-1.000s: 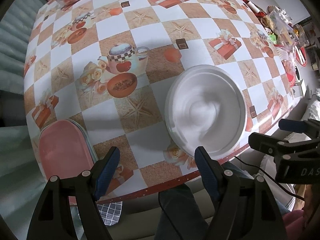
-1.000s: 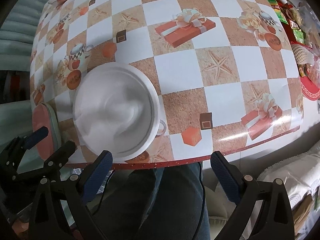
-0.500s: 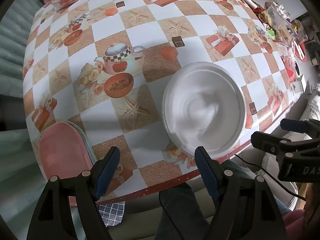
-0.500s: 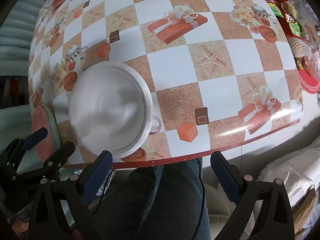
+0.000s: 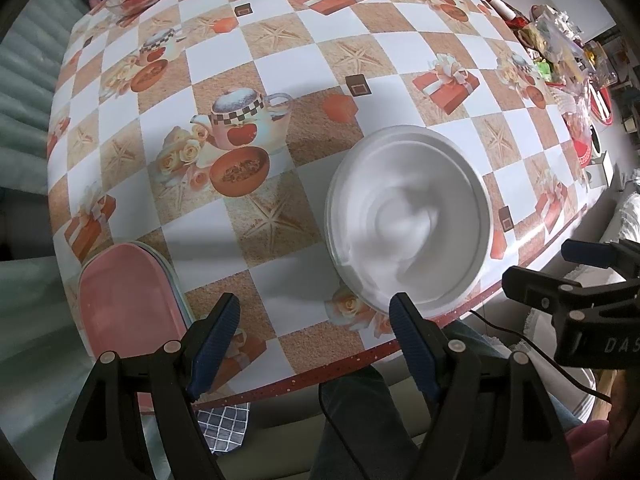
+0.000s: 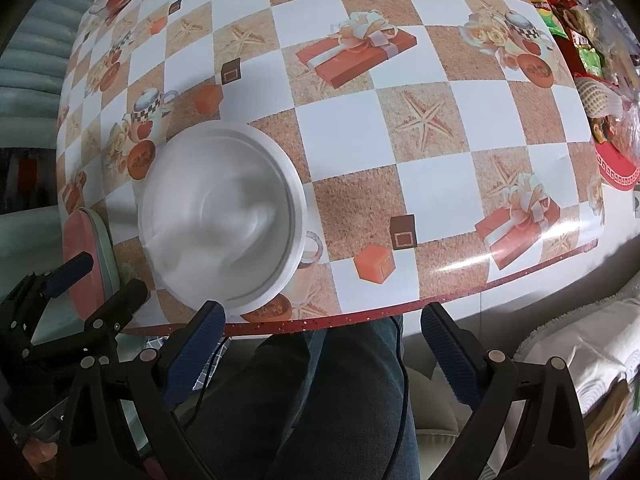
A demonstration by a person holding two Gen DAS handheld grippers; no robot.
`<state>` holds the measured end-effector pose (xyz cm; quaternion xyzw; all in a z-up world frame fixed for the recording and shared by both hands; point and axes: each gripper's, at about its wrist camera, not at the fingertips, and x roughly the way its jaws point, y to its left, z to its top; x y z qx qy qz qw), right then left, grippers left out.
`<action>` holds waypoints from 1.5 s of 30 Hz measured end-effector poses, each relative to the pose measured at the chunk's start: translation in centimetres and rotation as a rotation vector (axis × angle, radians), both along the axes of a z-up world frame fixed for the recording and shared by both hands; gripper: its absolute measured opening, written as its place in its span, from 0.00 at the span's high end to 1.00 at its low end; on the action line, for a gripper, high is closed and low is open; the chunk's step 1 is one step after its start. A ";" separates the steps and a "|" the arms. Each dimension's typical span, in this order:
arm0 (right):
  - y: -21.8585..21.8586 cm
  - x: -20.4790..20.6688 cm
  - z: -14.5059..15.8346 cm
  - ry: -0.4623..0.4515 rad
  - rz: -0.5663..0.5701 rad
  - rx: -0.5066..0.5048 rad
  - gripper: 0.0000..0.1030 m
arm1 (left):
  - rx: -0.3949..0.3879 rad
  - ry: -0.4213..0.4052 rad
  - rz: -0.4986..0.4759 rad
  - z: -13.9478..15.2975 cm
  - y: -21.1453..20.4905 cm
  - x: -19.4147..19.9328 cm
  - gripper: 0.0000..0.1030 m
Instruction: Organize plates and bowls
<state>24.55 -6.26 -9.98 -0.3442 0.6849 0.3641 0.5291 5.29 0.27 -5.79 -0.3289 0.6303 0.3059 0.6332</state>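
We see white bowl [image 5: 408, 216] on table [image 5: 280, 60], near front edge. Pink plate [image 5: 128, 300] at near-left corner, apart from bowl. Our left gripper [image 5: 314, 344] jaws wide apart, empty, above near edge. Right gripper [image 6: 322, 344] likewise spread, empty.

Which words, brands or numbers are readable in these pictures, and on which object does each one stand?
"DAS": white letters on the black body of the right gripper, cut off by the picture's edge.
Packets at the table's far right: printing too small and blurred to read.
White bowl and pink plate: no text.
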 end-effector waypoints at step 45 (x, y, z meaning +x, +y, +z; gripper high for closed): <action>3.3 0.6 -6.6 -0.004 0.005 -0.070 0.04 | -0.001 0.077 0.082 -7.0 2.5 2.3 0.22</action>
